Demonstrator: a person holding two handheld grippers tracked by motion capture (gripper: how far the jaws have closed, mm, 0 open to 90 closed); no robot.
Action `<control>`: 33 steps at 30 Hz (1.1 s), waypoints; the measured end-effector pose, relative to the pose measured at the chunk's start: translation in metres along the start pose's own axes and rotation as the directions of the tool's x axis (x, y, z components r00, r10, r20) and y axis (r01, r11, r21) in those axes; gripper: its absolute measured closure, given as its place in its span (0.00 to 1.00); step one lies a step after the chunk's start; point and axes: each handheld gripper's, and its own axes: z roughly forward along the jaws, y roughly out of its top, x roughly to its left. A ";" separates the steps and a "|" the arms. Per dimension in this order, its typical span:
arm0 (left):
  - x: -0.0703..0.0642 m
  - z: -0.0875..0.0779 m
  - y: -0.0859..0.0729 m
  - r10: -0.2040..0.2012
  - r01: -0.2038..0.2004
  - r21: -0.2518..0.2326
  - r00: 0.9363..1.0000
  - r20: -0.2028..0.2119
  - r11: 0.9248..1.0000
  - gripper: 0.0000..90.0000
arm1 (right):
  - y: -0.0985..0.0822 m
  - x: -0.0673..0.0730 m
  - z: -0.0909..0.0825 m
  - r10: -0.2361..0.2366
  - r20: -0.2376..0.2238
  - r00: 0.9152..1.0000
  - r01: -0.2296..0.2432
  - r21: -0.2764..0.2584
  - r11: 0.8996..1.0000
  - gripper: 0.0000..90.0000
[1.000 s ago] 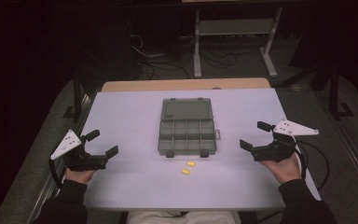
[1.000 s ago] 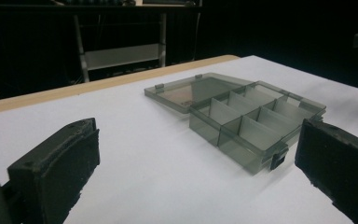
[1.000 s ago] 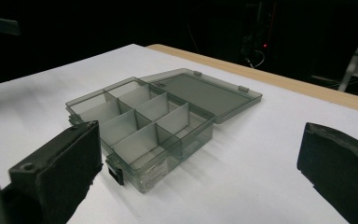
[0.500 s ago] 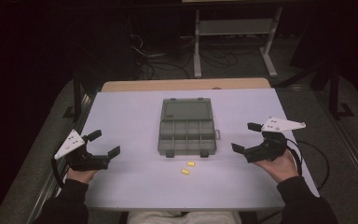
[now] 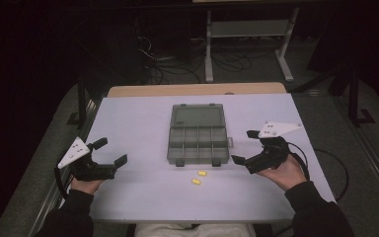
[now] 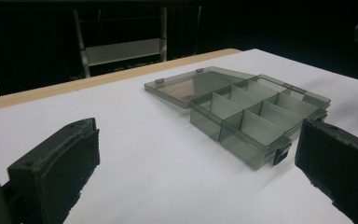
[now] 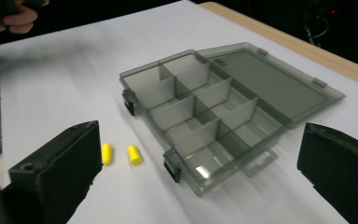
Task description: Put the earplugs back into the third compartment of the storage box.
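We take the box (image 5: 197, 144) as our landmark: a smoky grey divided organizer lying open mid-table (image 5: 138, 118), its lid (image 5: 198, 116) folded flat on the far side and its compartments looking empty. Just beside its near edge, on our side, lie two small yellow plugs (image 5: 199, 177), close together and apart from the box wall. To the left of the box, well apart from it, our left gripper (image 5: 111, 153) hovers with its jaws spread wide, nothing between them. To the right of the box, near its front right corner, our right gripper (image 5: 242, 147) is likewise gaping and empty. In the right gripper view the plugs (image 7: 120, 154) sit just left of the box's latches (image 7: 173, 170)
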 end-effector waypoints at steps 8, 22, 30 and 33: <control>0.000 0.000 0.000 0.004 -0.004 0.004 1.000 0.004 1.000 0.00 | 0.018 0.013 0.017 -0.049 -0.032 0.998 0.050 0.027 0.998 0.00; -0.002 0.000 0.000 0.010 -0.010 0.002 1.000 0.005 1.000 0.00 | 0.024 0.032 0.049 -0.097 -0.110 0.989 0.111 0.137 0.984 0.00; -0.002 0.000 0.000 0.014 -0.014 0.000 1.000 0.008 1.000 0.00 | 0.024 0.045 0.066 -0.111 -0.165 0.980 0.140 0.175 0.975 0.00; -0.002 0.000 0.000 0.014 -0.014 0.001 1.000 0.008 1.000 0.00 | 0.024 0.053 0.079 -0.120 -0.197 0.973 0.159 0.197 0.967 0.00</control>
